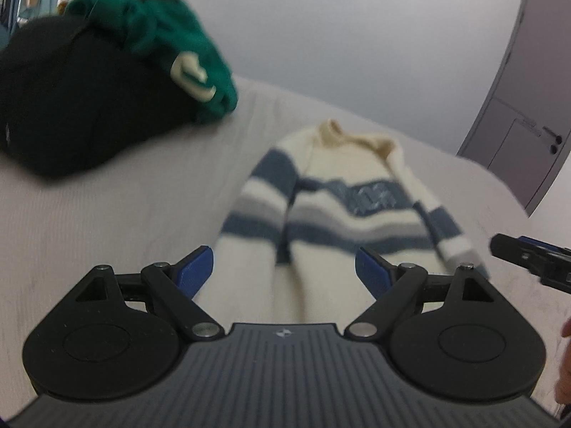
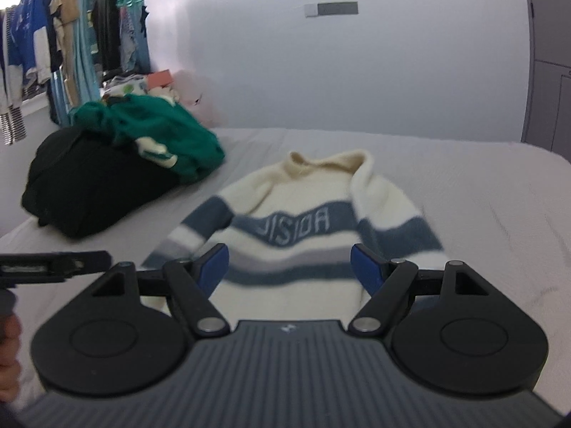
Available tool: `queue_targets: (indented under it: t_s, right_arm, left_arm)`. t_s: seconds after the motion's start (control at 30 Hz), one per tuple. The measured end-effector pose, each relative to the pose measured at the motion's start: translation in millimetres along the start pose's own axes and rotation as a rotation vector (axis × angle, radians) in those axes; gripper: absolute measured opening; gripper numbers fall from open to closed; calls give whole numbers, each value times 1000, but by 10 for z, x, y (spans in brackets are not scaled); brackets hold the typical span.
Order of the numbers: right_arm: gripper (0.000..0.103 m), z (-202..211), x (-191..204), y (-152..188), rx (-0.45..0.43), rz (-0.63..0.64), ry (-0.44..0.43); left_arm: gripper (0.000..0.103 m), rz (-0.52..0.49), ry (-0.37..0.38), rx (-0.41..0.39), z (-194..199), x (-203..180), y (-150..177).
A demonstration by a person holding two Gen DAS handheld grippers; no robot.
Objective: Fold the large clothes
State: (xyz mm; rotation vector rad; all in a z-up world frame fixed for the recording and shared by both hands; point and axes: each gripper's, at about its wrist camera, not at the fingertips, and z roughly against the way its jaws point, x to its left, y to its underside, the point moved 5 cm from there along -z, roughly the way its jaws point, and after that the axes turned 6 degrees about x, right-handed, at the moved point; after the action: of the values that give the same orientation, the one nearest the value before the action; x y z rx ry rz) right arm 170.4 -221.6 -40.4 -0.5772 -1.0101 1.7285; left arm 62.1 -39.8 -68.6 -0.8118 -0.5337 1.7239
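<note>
A grey bed (image 2: 481, 192) bore a black-and-green clothes heap (image 2: 107, 178) left of the flat striped sweater (image 2: 296, 235), lettered "JISIDA", reading uncertain. Left gripper (image 1: 283, 271) and right gripper (image 2: 289, 267) hovered near its hem, fingers apart, empty.

The sweater (image 1: 342, 210) is smeared with blur in the left wrist view, its chest lettering unreadable, and its hem is hidden behind the gripper body in both views. At 3 o'clock there, the right gripper (image 1: 531, 260) is cut off by the edge, so its jaws cannot be made out. The black bundle (image 1: 75, 107) at 10 o'clock is too blurred to identify.
</note>
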Motion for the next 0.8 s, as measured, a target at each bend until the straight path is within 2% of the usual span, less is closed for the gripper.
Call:
queue_targets:
  t_s: [0.17,0.33,0.47,0.7,0.8]
  right_arm:
    - [77,-68,109,283,61,-58,-51]
    - [77,-183,205,482,105,-63,-73]
    - [77,-283,171,543,123,-61,-60]
    - [77,-522,-12,632,199,-134,-70]
    - [77,-581,-25,676,217,-142,-77]
  left_arm:
    - [90,10,-20,51,-144,77,143]
    - [90,16,-37,85,-279,155,192]
    - [89,118,3,152,-429,340,224]
    - [88,182,44,172,-553,528,234]
    - [77,199,57,221,-680,536,283]
